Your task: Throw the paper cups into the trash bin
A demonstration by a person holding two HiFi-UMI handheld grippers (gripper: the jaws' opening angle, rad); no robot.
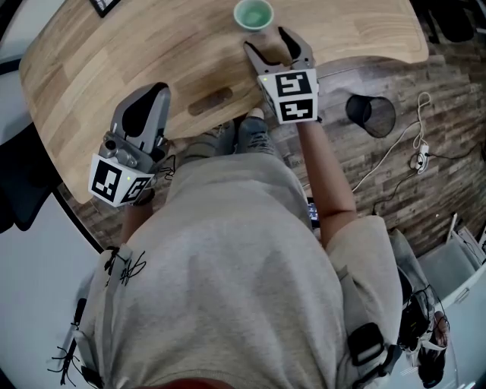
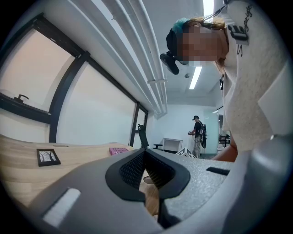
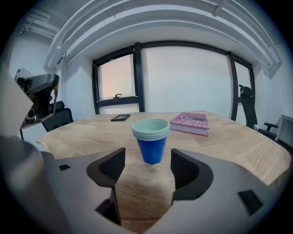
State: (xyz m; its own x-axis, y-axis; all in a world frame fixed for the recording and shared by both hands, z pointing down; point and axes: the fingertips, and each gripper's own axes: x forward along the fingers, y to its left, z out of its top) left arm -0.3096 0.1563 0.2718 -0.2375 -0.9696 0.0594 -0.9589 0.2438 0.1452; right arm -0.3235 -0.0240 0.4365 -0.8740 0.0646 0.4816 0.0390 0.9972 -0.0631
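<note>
Blue paper cups [image 3: 151,139], nested in a short stack with pale green rims and insides, stand upright on the wooden bench [image 3: 229,141]. In the head view the paper cups [image 1: 253,14] sit near the top of the frame, with bench [image 1: 152,45] all round them. The right gripper [image 1: 279,47] points at the stack with its jaws spread wide. In the right gripper view the cups stand centred in the gap of the right gripper [image 3: 147,163] but just beyond the jaw tips, so the pads touch nothing and only bare wood lies between them. Behind the cups to the right a pink book [image 3: 191,122] lies flat, and behind them to the left lies a small dark frame [image 3: 120,118]; both are well apart from the stack. A black office chair [image 3: 247,98] stands at the bench's far right edge. The left gripper [image 1: 144,114] is held over the near left part of the bench, well away from the cups. Its own view shows the left gripper [image 2: 144,153] with its pads pressed together and nothing between them. The same book [image 2: 118,150] and frame [image 2: 48,156] lie on the wood beyond it, and a person [image 2: 198,132] stands far back in the room. The trash bin [image 1: 371,114], black mesh and round, stands on the plank floor [image 1: 395,190] just right of the bench edge and near the right forearm, with a white cable [image 1: 395,148] trailing beside it.
</note>
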